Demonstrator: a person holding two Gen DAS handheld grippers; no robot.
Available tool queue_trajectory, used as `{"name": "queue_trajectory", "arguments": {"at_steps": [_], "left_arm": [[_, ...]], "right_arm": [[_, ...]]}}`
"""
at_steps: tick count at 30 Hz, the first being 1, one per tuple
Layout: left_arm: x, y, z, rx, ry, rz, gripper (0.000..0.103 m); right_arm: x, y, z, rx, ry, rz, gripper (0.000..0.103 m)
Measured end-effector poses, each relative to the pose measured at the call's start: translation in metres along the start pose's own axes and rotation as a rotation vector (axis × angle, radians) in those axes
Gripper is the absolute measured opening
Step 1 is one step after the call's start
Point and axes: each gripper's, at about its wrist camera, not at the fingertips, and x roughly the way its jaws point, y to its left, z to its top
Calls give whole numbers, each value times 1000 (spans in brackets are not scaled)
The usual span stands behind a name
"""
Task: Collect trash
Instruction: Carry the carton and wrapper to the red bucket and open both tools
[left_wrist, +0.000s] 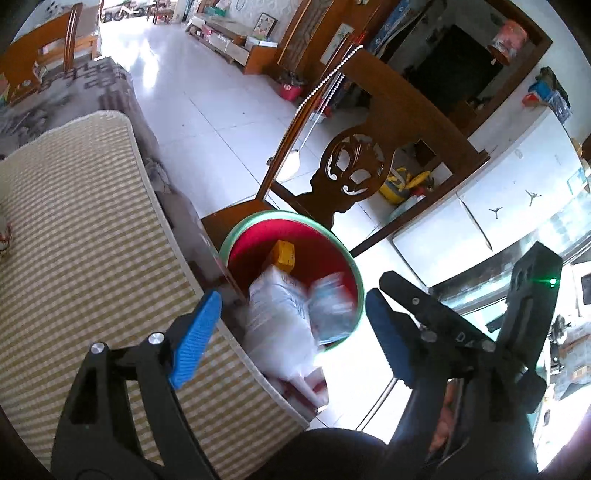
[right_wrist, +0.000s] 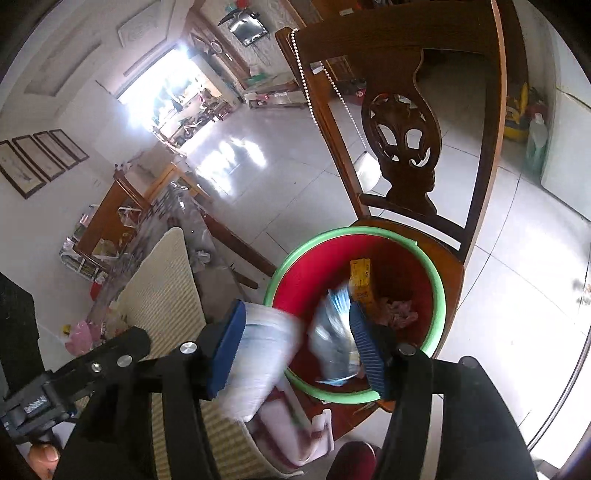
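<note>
Tongs spread wide, both pairs: left gripper (left_wrist: 291, 332) and right gripper (right_wrist: 295, 347) pinch nothing, blue pads apart above a red basin (right_wrist: 437, 295) with green rim. Basin rests on the seat of a carved wooden chair (right_wrist: 402, 133). Inside: blurred plastic wrapper (right_wrist: 334, 343), yellow packet (right_wrist: 360, 280), pink scrap (right_wrist: 400, 312). White bag (left_wrist: 275, 325) overhangs the rim beside a striped cushion (left_wrist: 85, 229).

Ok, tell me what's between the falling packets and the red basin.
Nothing visible. Both claws, left and right, are open above the red basin on the chair seat. The blurred blue-white packet is already over its open mouth; the larger white packet overlaps the near rim beside the striped cushion.
</note>
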Motion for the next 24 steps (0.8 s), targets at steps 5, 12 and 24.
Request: {"name": "queue_trajectory", "arguments": {"at_steps": [5,12,24], "left_arm": [[-20,23,-10,-51,-47,24,78],[-57,97,-34,-269,-107,87,78],[-192,307,-125,-648,-278,596,78]], "right_arm": [[3,14,-4,-17,12,33,58],[13,80,-24,-117,86,159,58],[32,150,-63,-360,109,128,62]]}}
